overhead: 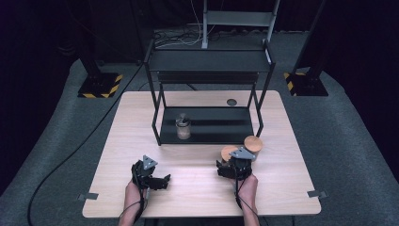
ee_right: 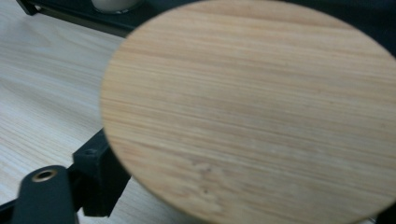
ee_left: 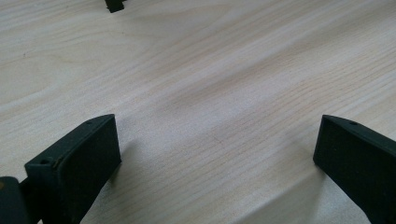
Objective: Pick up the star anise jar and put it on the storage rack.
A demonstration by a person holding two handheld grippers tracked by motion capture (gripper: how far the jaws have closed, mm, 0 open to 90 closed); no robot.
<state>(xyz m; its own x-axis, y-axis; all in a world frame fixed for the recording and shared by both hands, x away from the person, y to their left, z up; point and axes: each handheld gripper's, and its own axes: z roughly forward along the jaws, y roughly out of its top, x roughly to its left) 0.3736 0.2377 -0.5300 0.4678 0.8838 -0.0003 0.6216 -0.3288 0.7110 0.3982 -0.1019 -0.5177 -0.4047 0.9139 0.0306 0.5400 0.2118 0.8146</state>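
The right tool (overhead: 234, 165) sits at the near right of the desk (overhead: 197, 197) with its jaws closed in on a round wooden lid (ee_right: 252, 112), apparently gripping its edge. A second wooden lid (overhead: 253, 143) lies just beyond. The jar (overhead: 183, 127) on the rack's bottom shelf (overhead: 221, 123) looks uncovered, so capping it seems still ahead. The left tool (overhead: 151, 178) rests wide open, holding nothing

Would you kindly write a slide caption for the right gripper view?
Round wooden lid seen close between the right gripper's black jaws, above the pale wooden table, black rack behind.
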